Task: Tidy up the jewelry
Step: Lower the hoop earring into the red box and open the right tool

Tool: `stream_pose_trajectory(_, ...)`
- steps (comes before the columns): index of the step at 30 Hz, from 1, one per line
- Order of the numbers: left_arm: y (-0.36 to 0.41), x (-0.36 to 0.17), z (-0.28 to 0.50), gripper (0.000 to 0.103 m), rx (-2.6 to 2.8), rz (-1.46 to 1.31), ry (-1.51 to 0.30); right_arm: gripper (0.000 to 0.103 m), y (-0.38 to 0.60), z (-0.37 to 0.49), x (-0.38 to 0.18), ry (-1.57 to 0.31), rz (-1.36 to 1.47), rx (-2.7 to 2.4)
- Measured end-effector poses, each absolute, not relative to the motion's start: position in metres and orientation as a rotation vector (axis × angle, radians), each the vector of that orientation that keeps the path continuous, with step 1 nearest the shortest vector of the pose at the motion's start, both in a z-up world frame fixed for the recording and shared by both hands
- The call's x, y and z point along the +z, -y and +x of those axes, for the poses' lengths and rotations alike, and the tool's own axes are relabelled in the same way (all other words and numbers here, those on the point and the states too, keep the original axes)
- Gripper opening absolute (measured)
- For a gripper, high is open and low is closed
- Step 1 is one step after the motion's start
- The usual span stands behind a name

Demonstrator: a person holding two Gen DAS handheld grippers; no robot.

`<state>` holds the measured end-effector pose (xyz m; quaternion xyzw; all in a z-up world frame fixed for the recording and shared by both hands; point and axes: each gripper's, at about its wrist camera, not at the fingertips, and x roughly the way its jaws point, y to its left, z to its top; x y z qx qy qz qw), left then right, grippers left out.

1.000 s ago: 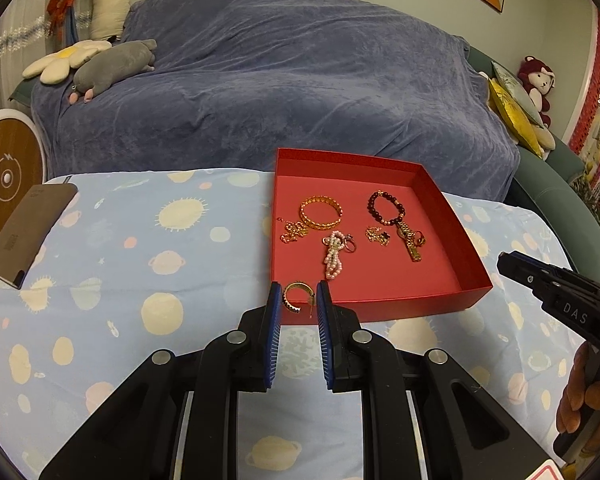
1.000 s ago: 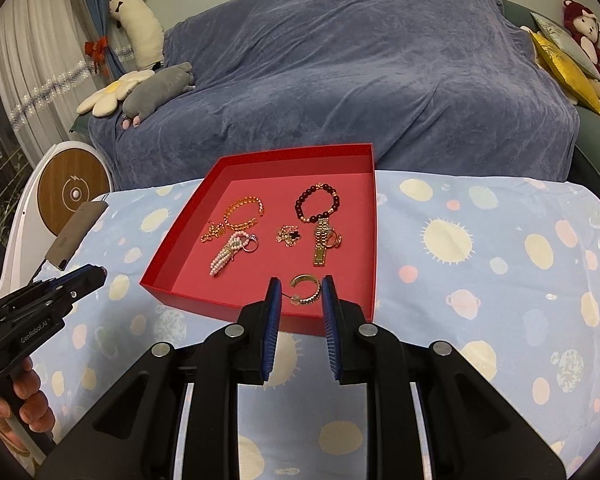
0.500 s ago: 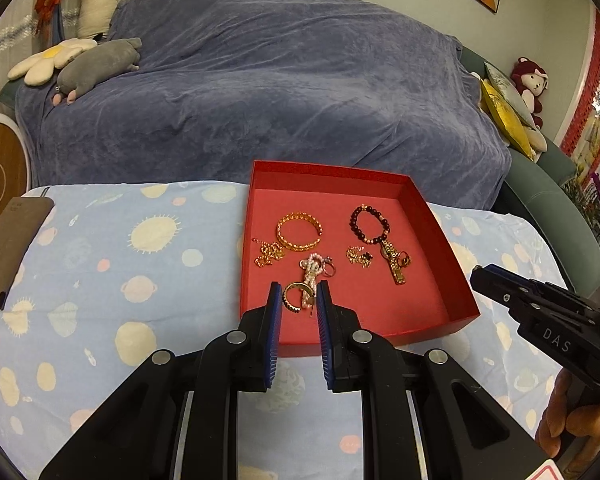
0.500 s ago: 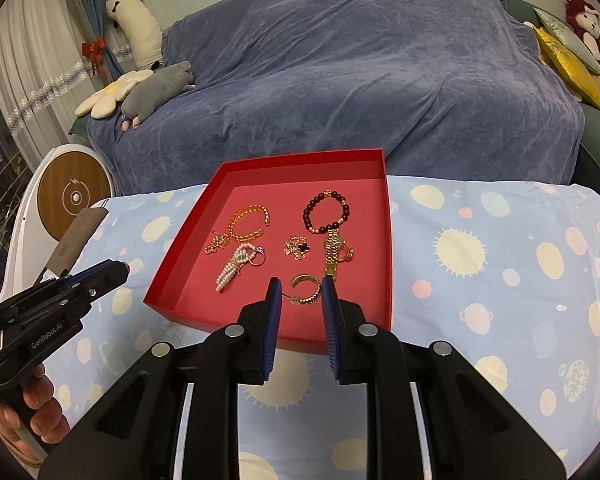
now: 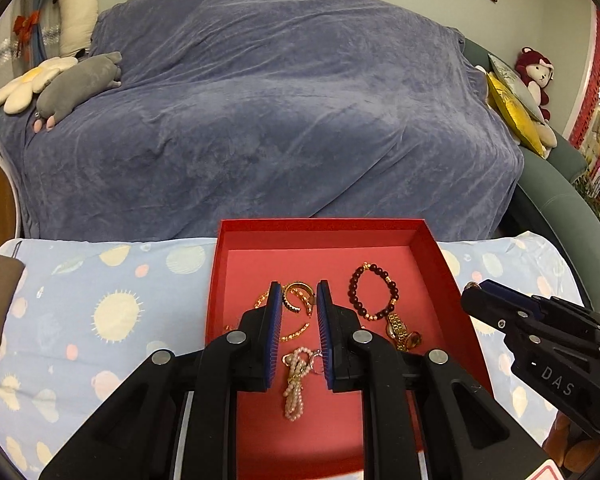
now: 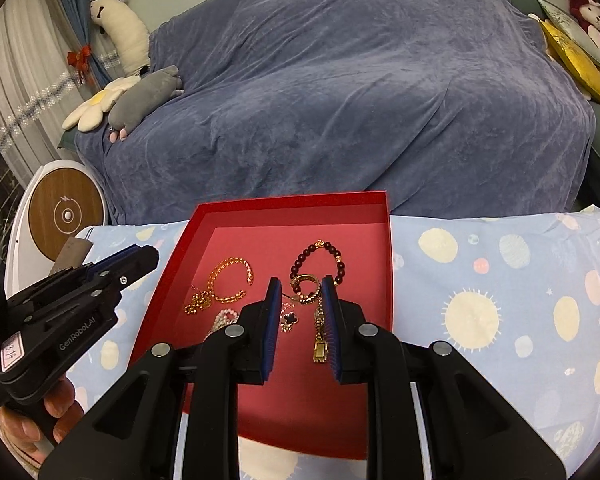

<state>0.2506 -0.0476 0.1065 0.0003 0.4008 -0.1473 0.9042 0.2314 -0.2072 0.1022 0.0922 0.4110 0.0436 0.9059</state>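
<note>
Both grippers hung over the red tray point(image 5: 440, 264). We held a gold hoop earring point(image 5: 298, 298) between the left gripper point(image 5: 298, 296) fingers and another hoop point(image 6: 306, 288) between the right gripper point(image 6: 300, 290) fingers, near the beaded bracelet point(image 6: 320, 260).

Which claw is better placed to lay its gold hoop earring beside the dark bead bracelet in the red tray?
Probably the right claw: its gold hoop earring hangs by the dark bead bracelet. The left claw is over the gold chain bracelet.
</note>
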Motion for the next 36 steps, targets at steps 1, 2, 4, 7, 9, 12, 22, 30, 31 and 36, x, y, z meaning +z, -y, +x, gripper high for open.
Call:
stream_pose_trajectory(1, 0.050, 0.103, 0.257, 0.015, -0.301, -0.002, -0.836, 0.020, 0.207, 0.236, 0.101, -0.850, 0.187, 0.090)
stream_pose_trajectory(2, 0.053, 0.100, 0.263, 0.015, -0.298, -0.002, -0.842, 0.020, 0.208, 0.240, 0.100, -0.852, 0.184, 0.091)
stream_pose_trajectory(4, 0.058, 0.096, 0.272, 0.015, -0.297, 0.003, -0.844, 0.020, 0.208, 0.248, 0.095, -0.857, 0.180, 0.094)
stream_pose_trajectory(7, 0.067, 0.090, 0.285, 0.015, -0.299, 0.018, -0.846, 0.020, 0.209, 0.259, 0.087, -0.867, 0.186, 0.104)
stream_pose_trajectory(9, 0.072, 0.084, 0.293, 0.015, -0.295, 0.032, -0.850, 0.020, 0.210, 0.267, 0.081, -0.878, 0.190, 0.112)
stream_pose_trajectory(12, 0.077, 0.077, 0.302, 0.015, -0.290, 0.038, -0.856, 0.020, 0.210, 0.276, 0.072, -0.893, 0.190, 0.117)
stream_pose_trajectory(22, 0.081, 0.057, 0.322, 0.015, -0.274, 0.037, -0.910, 0.020, 0.205, 0.296, 0.054, -0.941, 0.190, 0.123)
stream_pose_trajectory(30, 0.080, 0.048, 0.329, 0.018, -0.274, 0.027, -0.948, 0.021, 0.203, 0.301, 0.045, -0.964, 0.193, 0.112)
stream_pose_trajectory(31, 0.080, 0.047, 0.329, 0.018, -0.275, 0.028, -0.951, 0.022, 0.203, 0.302, 0.045, -0.966, 0.199, 0.112)
stream_pose_trajectory(36, 0.071, 0.051, 0.324, 0.041, -0.246, 0.000, -0.937, 0.029, 0.205, 0.295, 0.052, -0.942, 0.217, 0.104)
